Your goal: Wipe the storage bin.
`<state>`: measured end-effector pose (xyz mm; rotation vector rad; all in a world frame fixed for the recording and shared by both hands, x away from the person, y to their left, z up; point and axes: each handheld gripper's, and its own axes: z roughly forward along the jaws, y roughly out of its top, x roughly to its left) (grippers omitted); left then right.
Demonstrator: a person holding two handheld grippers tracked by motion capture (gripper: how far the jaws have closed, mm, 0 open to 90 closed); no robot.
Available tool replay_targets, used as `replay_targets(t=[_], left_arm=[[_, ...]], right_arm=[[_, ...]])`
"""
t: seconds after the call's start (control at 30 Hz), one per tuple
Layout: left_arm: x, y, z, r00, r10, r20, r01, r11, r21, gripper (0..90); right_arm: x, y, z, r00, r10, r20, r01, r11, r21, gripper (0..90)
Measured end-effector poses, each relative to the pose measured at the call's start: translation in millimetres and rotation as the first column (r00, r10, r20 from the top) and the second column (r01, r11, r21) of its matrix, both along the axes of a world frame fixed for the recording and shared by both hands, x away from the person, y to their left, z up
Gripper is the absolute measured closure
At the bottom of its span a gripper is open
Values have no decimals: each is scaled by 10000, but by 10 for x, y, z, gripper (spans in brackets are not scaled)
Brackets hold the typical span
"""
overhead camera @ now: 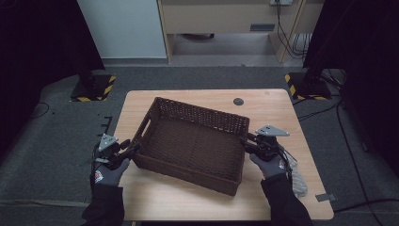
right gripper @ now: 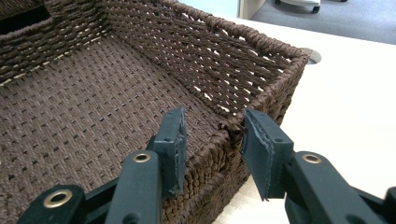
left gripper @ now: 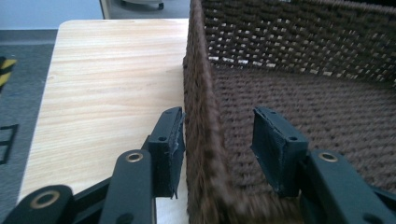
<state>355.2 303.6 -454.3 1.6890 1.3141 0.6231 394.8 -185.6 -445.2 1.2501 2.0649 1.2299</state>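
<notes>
Woven dark-brown wicker forms a large rectangular basket [overhead camera: 190, 143] sitting slightly askew in the middle of a pale wooden bench [overhead camera: 282, 113]. We hold a hand-held gripper in each gloved hand, one at each short end. Our left hand-held gripper [left gripper: 217, 140] straddles the left wall, one jaw outside over the bench and one inside, parted with a gap still showing on the inner side. Our right hand-held gripper [right gripper: 212, 144] straddles the right rim near its corner, jaws likewise apart, not yet pinching. Taking opposite ends like this would, we judge, let us lift the basket level.
</notes>
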Motion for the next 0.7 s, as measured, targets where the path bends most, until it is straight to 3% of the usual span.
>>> replay_targets(t=[0.17, 0.23, 0.27, 0.3, 0.37, 0.43, 0.5, 0.6, 0.7], left_arm=[[51, 2, -1, 9998, -27, -197, 24, 9999, -148, 630], [107, -4, -12, 9995, 44, -319, -38, 9998, 194, 671], [141, -5, -28, 9994, -3, -338, 5, 10000, 74, 690], [171, -9, -39, 9992, -18, -399, 19, 10000, 16, 695], [226, -7, -50, 9993, 64, -380, -51, 9994, 348, 765], [283, 16, -73, 9990, 36, -449, -41, 9999, -116, 788], [326, 29, -80, 9992, 136, -383, -140, 9999, -99, 788], [383, 28, -90, 9993, 250, -278, -250, 9997, 8, 785], [412, 27, -99, 9994, 281, -199, -281, 9996, -17, 771]], right_arm=[[-170, 13, 15, 9999, -99, -50, 99, 9999, 27, 601], [-211, 9, 32, 9998, -69, -190, 69, 10000, -4, 595], [-211, 6, 45, 9997, -13, -234, 12, 10000, -70, 593], [-203, 4, 61, 9997, 54, -250, -57, 9999, -94, 591], [-176, -13, 94, 10000, 16, -97, -16, 10000, -8, 538], [-131, -36, 116, 9995, -155, 263, 153, 9998, 88, 490], [-73, -59, 116, 9983, -258, 526, 250, 9996, 158, 450], [36, -85, 78, 9977, -380, 570, 380, 9993, 5, 442], [115, -85, 6, 9988, -377, 309, 383, 9991, -190, 456]])
